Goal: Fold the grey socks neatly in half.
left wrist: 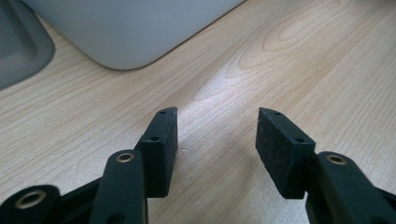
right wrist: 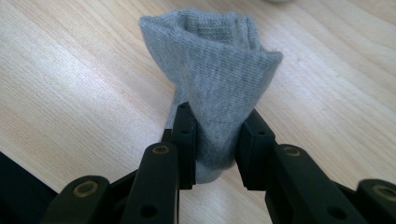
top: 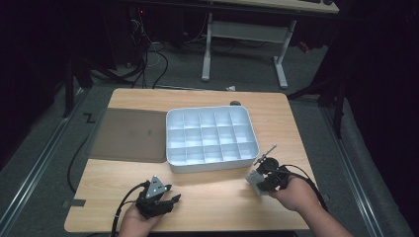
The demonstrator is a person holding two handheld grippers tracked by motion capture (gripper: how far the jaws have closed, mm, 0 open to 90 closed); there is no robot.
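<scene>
A rolled grey sock is pinched between the jaws of my right gripper, held just above the wooden table; in the high view the grey sock sits at the front of the right gripper, near the tray's front right corner. The left gripper rests low at the front left of the table with its jaws apart. In the left gripper view the left gripper has nothing but bare wood between its pads. A white tray divided into several compartments stands mid-table.
A flat dark grey lid lies left of the tray, touching its side. The tray's rounded corner lies ahead of the left gripper. A small dark object sits at the table's far edge. Beyond the table stands a white desk frame.
</scene>
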